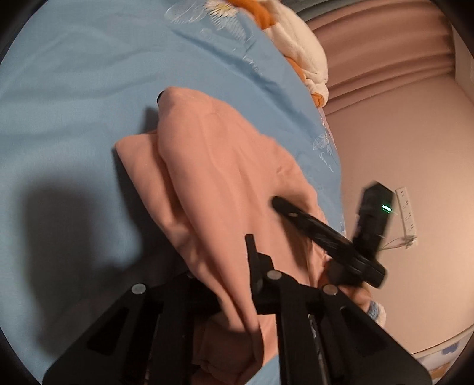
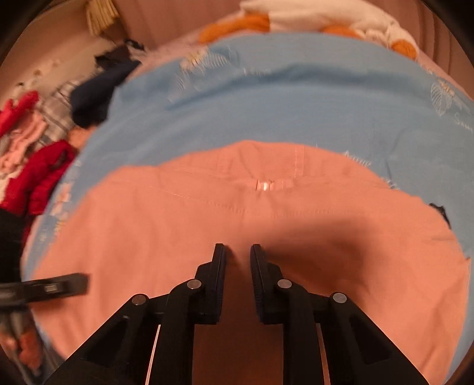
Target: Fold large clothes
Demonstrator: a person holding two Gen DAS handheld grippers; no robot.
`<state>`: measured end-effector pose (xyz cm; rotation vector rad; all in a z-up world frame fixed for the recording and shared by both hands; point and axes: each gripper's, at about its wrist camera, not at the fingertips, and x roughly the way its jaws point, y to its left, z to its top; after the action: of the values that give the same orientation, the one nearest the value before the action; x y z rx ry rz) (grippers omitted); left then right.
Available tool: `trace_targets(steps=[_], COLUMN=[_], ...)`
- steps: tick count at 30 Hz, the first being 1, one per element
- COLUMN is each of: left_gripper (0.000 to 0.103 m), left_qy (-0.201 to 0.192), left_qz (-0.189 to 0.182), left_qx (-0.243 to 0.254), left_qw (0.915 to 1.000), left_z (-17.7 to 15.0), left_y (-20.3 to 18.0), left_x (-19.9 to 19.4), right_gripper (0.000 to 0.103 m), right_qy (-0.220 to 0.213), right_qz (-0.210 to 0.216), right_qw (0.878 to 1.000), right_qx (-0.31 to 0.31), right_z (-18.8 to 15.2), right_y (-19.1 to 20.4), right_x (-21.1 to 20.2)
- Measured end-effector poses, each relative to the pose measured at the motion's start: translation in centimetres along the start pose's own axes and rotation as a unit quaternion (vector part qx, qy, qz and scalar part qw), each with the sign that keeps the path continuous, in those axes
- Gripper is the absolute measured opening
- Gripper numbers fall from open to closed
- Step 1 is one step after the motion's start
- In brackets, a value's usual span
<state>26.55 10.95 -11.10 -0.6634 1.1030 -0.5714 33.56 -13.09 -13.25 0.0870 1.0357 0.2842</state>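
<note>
Two black grippers on one salmon-pink cotton garment (image 2: 225,225), spread over the pale blue bedsheet (image 2: 266,112). Left gripper (image 1: 250,242) pinches a lifted fold; right gripper (image 2: 237,248) looks clamped on cloth, though it's blurry. Carry both edges evenly, keep tension.

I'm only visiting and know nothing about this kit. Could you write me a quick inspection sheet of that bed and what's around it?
Surface: bed sheet, light blue with a white flower print, lightly creased.
Job's things: pink garment spread on the sheet, one part lifted.
Clutter: clothes pile in red, navy and plaid past the sheet's edge; white and orange bedding at the far side.
Grippers: left gripper jaws shut on the pink garment; right gripper jaws nearly closed, low over it, grip unclear.
Cables: thin wire by a wall power strip.
Surroundings: pinkish curtain.
</note>
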Motion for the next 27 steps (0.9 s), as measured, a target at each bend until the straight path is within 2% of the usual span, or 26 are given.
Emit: trace_targets(steps=[2, 5, 9, 11, 14, 17, 21, 24, 27], left_gripper=[0.011, 0.011, 0.011, 0.011, 0.011, 0.011, 0.011, 0.011, 0.011], left_qy=[-0.003, 0.0, 0.002, 0.002, 0.002, 0.004, 0.008, 0.014, 0.016], left_qz=[0.008, 0.023, 0.033, 0.033, 0.042, 0.055, 0.067, 0.078, 0.087], left_qx=[0.029, 0.05, 0.065, 0.067, 0.076, 0.089, 0.097, 0.106, 0.12], left_qw=[0.9996, 0.9985, 0.9973, 0.9972, 0.9963, 0.9945, 0.993, 0.9912, 0.9887], left_z=[0.0, -0.1, 0.1, 0.5, 0.5, 0.2, -0.1, -0.1, -0.3], left_y=[-1.5, -3.0, -4.2, -4.8, -5.6, -6.8, -8.0, -9.2, -10.7], left_x=[-0.2, 0.2, 0.4, 0.6, 0.6, 0.9, 1.5, 2.1, 2.2], right_gripper=[0.019, 0.019, 0.019, 0.02, 0.019, 0.019, 0.02, 0.02, 0.02], right_qy=[0.011, 0.013, -0.02, -0.036, -0.039, -0.024, 0.01, -0.008, -0.007], right_qz=[-0.009, 0.001, 0.031, 0.059, 0.061, 0.07, 0.042, 0.04, 0.071], right_qw=[1.0, 1.0, 0.999, 0.997, 0.996, 0.996, 0.997, 0.997, 0.996], right_qx=[-0.001, 0.004, -0.007, -0.022, -0.047, -0.053, -0.065, -0.067, -0.052], right_z=[-0.1, 0.0, -1.9, -3.6, -6.8, -9.6, -11.2, -11.8, -11.8], right_y=[0.0, -0.2, 0.0, 0.5, 1.3, 1.6, 2.2, 2.2, 1.4], right_x=[0.9, 0.2, -4.2, -6.9, -9.4, -9.5, -6.4, -5.2, -6.1])
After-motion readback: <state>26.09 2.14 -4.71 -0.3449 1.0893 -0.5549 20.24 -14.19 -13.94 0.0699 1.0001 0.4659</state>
